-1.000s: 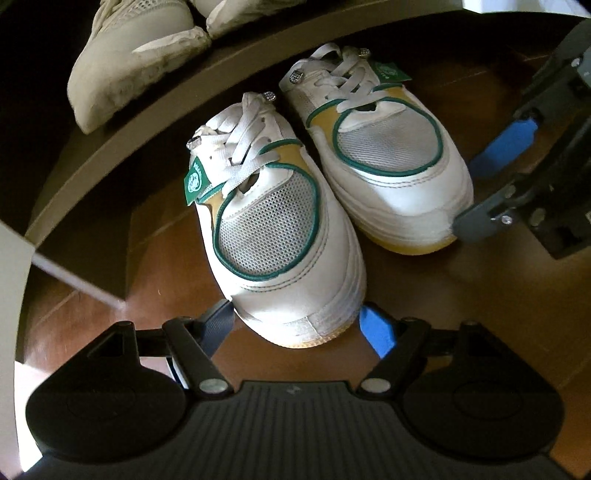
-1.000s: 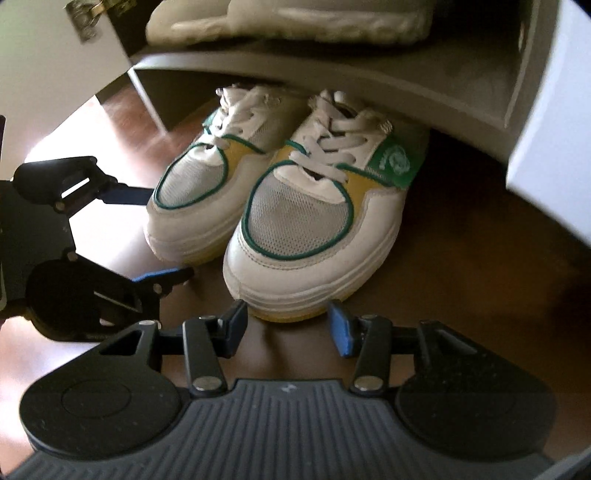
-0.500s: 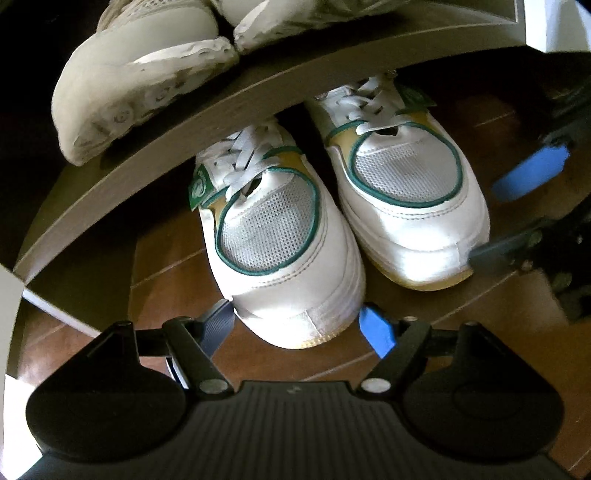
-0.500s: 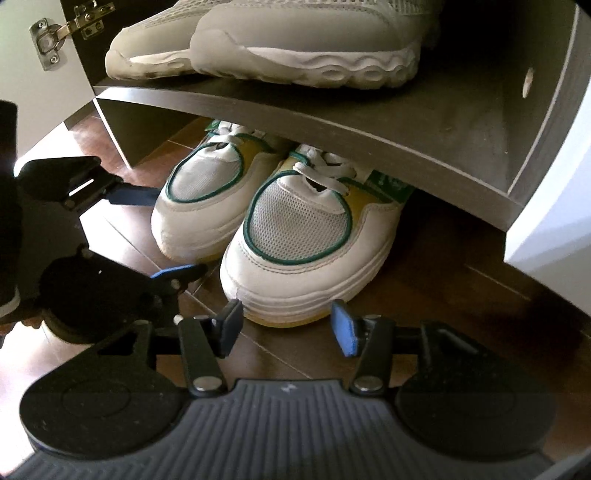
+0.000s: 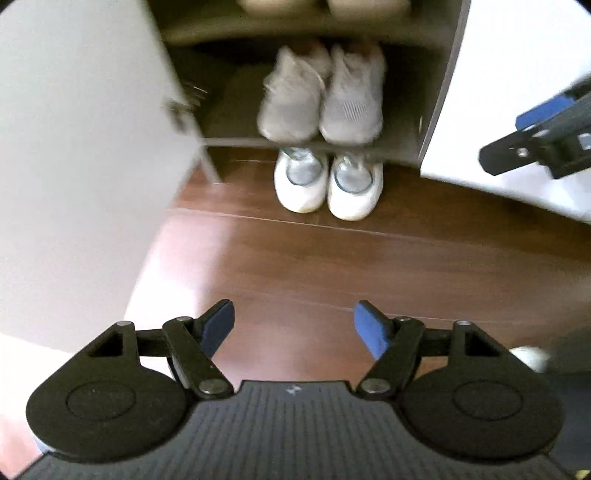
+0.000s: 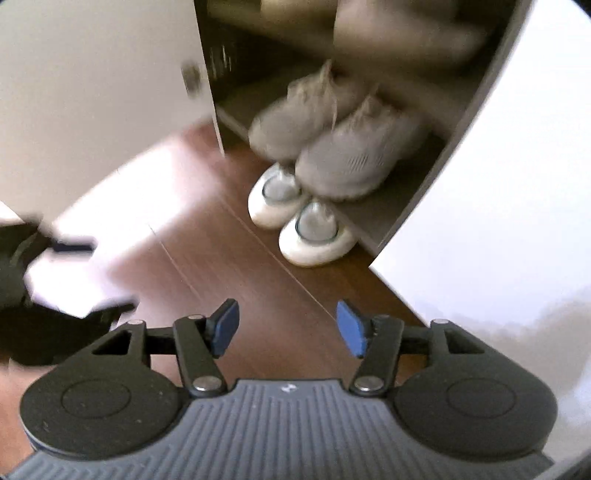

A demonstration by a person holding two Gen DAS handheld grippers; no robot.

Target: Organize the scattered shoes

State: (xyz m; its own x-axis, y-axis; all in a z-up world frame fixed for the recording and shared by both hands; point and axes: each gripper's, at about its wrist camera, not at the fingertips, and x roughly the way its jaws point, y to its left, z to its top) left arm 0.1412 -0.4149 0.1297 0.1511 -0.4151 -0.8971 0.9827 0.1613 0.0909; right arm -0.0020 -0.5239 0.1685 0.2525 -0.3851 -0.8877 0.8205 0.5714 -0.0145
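Observation:
A pair of white sneakers with green trim (image 5: 328,182) stands side by side on the wooden floor, heels tucked under the lowest shelf of an open shoe cabinet; it also shows in the right wrist view (image 6: 301,225). A pair of grey sneakers (image 5: 321,99) sits on the shelf above them, seen also in the right wrist view (image 6: 332,140). My left gripper (image 5: 293,326) is open and empty, well back from the shoes. My right gripper (image 6: 286,326) is open and empty, also back from them; it shows at the right edge of the left wrist view (image 5: 535,136).
The cabinet's white door (image 5: 81,147) stands open at the left. A white cabinet panel (image 5: 517,74) is at the right. More pale shoes (image 5: 325,3) sit on a higher shelf. Brown wooden floor (image 5: 332,273) lies between me and the cabinet.
Both grippers have pulled back and up from the white and green sneakers, which stay under the bottom shelf. Both grippers' fingers stand wider apart. The views are blurred by motion.

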